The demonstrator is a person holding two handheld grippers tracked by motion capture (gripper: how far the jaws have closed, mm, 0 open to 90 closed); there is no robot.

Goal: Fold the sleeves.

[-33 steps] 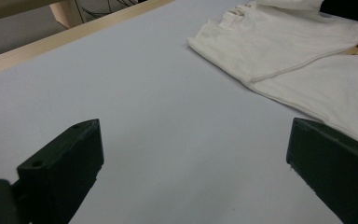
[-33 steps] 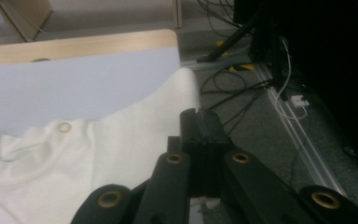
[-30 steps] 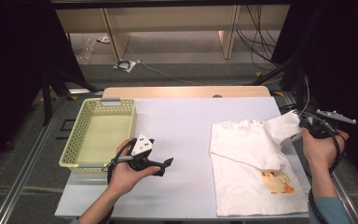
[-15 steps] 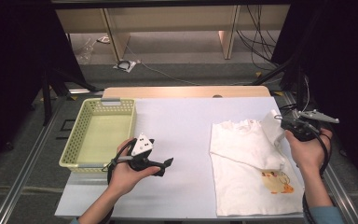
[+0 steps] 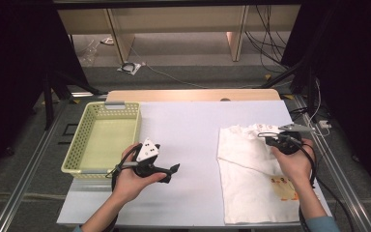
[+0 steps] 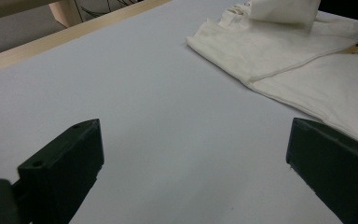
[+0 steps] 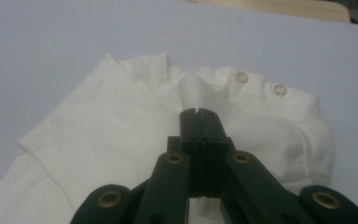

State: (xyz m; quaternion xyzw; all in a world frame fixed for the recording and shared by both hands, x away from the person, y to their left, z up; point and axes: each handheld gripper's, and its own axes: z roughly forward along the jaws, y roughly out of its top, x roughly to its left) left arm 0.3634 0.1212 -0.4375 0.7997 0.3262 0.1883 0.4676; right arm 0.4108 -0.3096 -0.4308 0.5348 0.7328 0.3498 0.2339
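Observation:
A white shirt [image 5: 251, 164] with a small print near its hem lies flat on the right side of the table. My right gripper [image 5: 264, 137] hovers over its upper part, shut on a fold of the sleeve [image 7: 195, 91], which bunches up from the closed tips [image 7: 199, 114]. Two snap buttons show on the neckline beyond. My left gripper [image 5: 175, 168] rests low over the bare table at the left of the middle, jaws wide open [image 6: 196, 172] and holding nothing. It faces the shirt [image 6: 279, 60].
A pale yellow perforated basket [image 5: 84, 145] stands at the table's left edge, close to my left hand. The white tabletop [image 5: 188, 121] has a wooden strip along its far edge. Metal rails run along both sides, and cables trail at the right.
My right hand has moved left and slightly down, carrying the sleeve from the shirt's right edge in over its body. The left hand and gripper have stayed still.

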